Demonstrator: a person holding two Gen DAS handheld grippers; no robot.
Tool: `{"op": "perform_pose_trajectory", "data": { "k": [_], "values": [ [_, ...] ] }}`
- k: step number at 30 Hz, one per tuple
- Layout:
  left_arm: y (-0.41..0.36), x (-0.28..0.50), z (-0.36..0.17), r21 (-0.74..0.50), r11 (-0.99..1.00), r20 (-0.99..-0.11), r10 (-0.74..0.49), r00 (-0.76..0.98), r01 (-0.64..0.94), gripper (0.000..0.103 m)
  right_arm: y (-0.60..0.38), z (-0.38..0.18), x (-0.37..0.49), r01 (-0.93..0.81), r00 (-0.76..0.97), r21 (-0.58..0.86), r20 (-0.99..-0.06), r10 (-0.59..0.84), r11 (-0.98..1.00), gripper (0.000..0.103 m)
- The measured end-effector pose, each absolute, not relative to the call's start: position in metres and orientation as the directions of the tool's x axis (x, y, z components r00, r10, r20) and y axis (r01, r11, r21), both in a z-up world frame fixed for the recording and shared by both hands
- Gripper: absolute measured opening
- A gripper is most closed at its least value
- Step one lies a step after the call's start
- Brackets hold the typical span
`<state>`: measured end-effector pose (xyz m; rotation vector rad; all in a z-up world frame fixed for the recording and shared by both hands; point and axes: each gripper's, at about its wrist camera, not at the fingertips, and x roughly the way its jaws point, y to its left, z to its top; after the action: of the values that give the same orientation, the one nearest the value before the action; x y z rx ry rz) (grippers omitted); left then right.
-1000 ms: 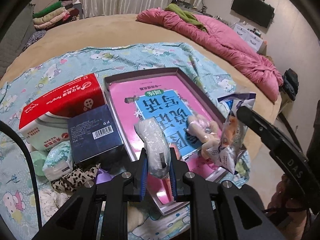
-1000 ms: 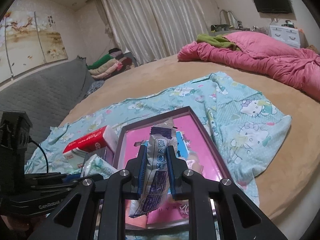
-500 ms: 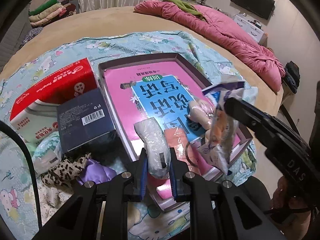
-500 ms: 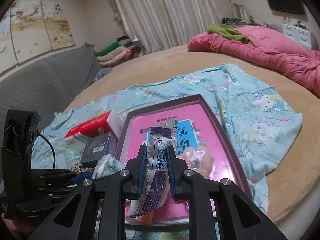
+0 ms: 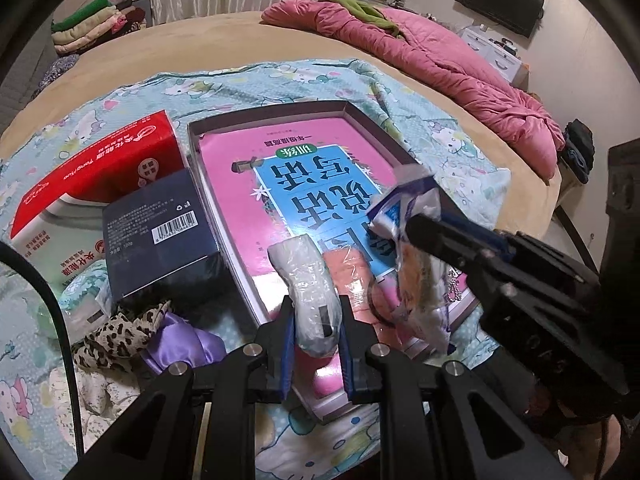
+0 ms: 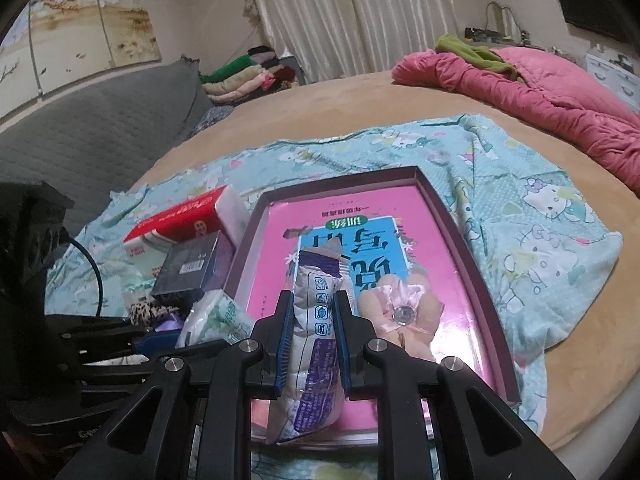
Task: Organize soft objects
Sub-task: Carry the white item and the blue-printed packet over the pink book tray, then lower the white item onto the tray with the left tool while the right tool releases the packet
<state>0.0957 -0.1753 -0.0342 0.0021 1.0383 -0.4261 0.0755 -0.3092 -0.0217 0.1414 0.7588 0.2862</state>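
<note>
My left gripper (image 5: 316, 316) is shut on a soft pack wrapped in whitish plastic (image 5: 308, 280), held over the near edge of the purple-rimmed tray (image 5: 192, 136). In the right wrist view the same pack (image 6: 216, 316) looks white and green. My right gripper (image 6: 310, 300) is shut on a white and purple snack bag (image 6: 316, 320), which hangs over the tray's (image 6: 448, 216) near part. The left wrist view shows that bag (image 5: 416, 288) at the right in the right gripper (image 5: 412, 236). A pink soft item in clear wrap (image 6: 396, 308) lies in the tray on a pink and blue book (image 5: 304, 176).
Left of the tray lie a red tissue pack (image 5: 92, 176), a dark blue box (image 5: 160, 236), leopard-print cloth (image 5: 120, 328) and purple satin cloth (image 5: 180, 344). All rest on a light blue cartoon sheet (image 6: 540, 216) on a tan bed. A pink quilt (image 5: 440, 64) lies far right.
The right gripper has sunk with its bag and come in over the tray's near right part. The left gripper and its pack have hardly moved.
</note>
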Motion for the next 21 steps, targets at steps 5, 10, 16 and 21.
{"op": "perform_pose_trajectory", "data": {
  "k": [5,10,16,21],
  "values": [
    [-0.176,0.095,-0.035,-0.2,0.915,-0.835,-0.346,0.428,0.35,0.019,-0.313,-0.027,0.077,-0.18,0.683,0.217,-0.674,0.28,0.96,0.019],
    [-0.176,0.096,-0.037,-0.221,0.908,-0.833,-0.365,0.415,0.355,0.019,-0.317,-0.03,0.079,-0.151,0.69,0.169,-0.687,0.226,0.974,0.019],
    [-0.176,0.095,-0.039,-0.243,0.9,-0.831,-0.386,0.4,0.362,0.019,-0.32,-0.032,0.08,-0.119,0.697,0.144,-0.693,0.186,0.982,0.021],
    [-0.176,0.094,-0.04,-0.247,0.897,-0.833,-0.39,0.393,0.366,0.019,-0.324,-0.033,0.08,-0.104,0.699,0.143,-0.693,0.175,0.984,0.023]
  ]
}}
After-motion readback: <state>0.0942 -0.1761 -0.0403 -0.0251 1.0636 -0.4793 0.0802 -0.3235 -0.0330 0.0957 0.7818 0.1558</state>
